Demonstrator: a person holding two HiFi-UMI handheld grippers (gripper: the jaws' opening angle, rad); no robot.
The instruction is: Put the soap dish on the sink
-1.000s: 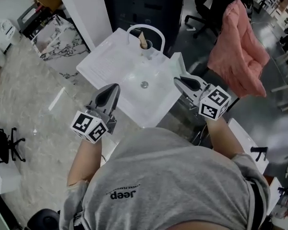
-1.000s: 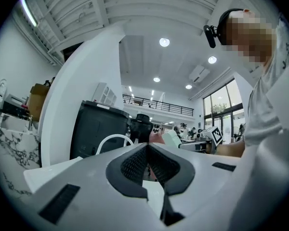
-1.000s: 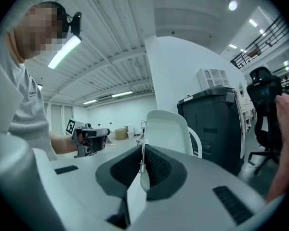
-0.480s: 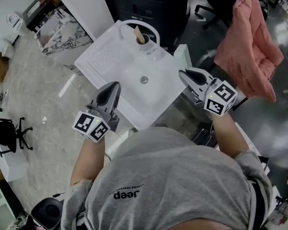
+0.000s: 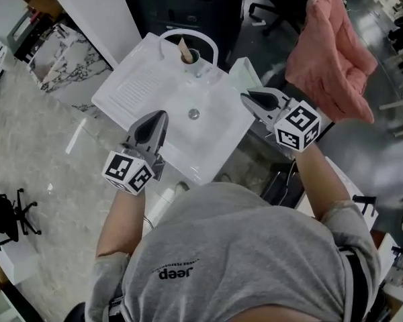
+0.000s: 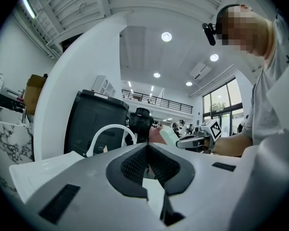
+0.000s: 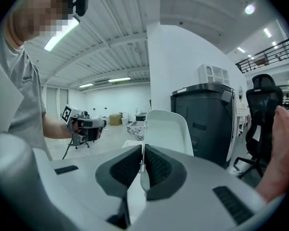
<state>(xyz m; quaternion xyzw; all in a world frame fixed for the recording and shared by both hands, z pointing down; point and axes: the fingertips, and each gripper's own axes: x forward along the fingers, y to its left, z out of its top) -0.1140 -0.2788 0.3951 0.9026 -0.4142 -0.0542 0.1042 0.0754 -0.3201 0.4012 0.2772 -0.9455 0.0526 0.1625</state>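
Note:
The white sink (image 5: 141,92) with its arched white faucet (image 5: 188,35) lies below me. My right gripper (image 5: 247,98) hovers at the sink's right edge, shut on the rim of the pale soap dish (image 5: 245,76). In the right gripper view the soap dish (image 7: 168,131) stands upright beyond the pinching pads. My left gripper (image 5: 162,116) hangs over the sink's front left part, shut and holding nothing. The left gripper view shows the faucet (image 6: 111,136) ahead and the soap dish (image 6: 168,136) to the right.
A small holder with a brown stick (image 5: 185,49) sits under the faucet. A black cabinet (image 5: 181,5) stands behind the sink. A pink cloth (image 5: 329,52) hangs over a chair at the right. A marble slab (image 5: 67,59) leans at the left.
Both grippers have shifted a little and come lower beside the sink. The right one still grips the soap dish; the left stays shut.

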